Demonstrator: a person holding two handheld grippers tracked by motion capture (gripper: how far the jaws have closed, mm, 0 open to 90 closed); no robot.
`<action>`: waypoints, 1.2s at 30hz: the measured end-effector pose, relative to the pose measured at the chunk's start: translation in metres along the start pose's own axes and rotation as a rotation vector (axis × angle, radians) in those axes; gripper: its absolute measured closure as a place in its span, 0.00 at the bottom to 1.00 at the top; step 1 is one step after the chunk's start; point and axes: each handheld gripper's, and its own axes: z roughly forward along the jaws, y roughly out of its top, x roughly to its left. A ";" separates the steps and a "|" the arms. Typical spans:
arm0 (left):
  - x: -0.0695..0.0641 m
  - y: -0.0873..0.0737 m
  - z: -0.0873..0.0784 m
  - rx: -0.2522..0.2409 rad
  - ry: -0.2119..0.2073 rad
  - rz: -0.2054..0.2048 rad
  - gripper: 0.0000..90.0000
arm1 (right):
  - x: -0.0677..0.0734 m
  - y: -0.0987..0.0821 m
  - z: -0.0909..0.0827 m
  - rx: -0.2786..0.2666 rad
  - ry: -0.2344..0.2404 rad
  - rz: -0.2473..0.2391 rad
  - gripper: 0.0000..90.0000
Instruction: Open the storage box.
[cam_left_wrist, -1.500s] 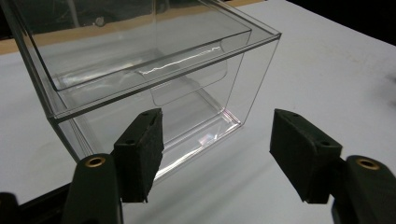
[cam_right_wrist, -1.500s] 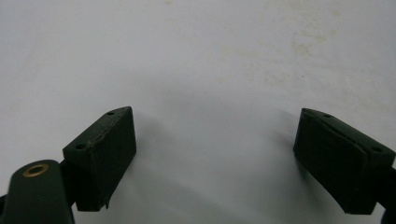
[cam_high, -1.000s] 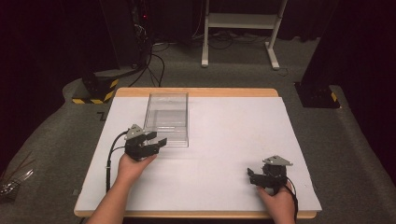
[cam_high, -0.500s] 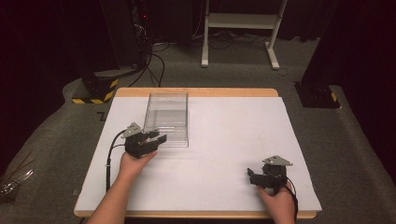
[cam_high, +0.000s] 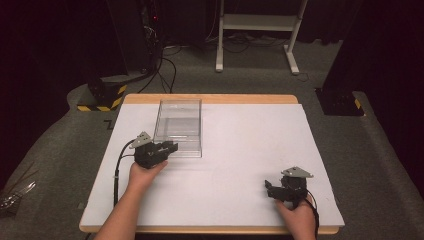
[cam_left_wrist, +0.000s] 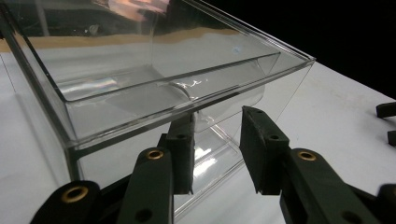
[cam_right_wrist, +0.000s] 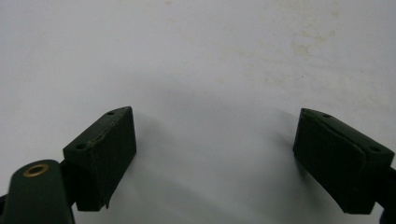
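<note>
Clearly the work centres on the clear box (cam_high: 179, 127), which sits on the white table (cam_high: 240, 150) at about 11 o'clock from the table's middle, its long side running toward 12. At 8 o'clock, the left gripper (cam_high: 170, 148) meets the box's near end; the left gripper view shows its jaws have just been closing, with the near wall between them, though the pads look short of pressing it, probably lining up a grip. At 4 o'clock, the right gripper (cam_high: 269, 189) rests on bare table, jaws wide and empty, likely waiting. No writing or label is readable anywhere.
</note>
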 end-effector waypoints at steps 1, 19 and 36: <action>0.000 0.000 0.000 0.000 0.000 0.000 0.71 | 0.000 0.000 0.000 0.000 0.000 0.000 0.15; 0.005 -0.004 -0.003 -0.052 -0.019 0.008 0.83 | 0.000 0.000 0.000 0.000 -0.003 0.000 0.15; 0.002 -0.008 -0.014 -0.047 -0.033 0.022 0.88 | 0.000 0.000 0.000 0.000 -0.003 -0.003 0.15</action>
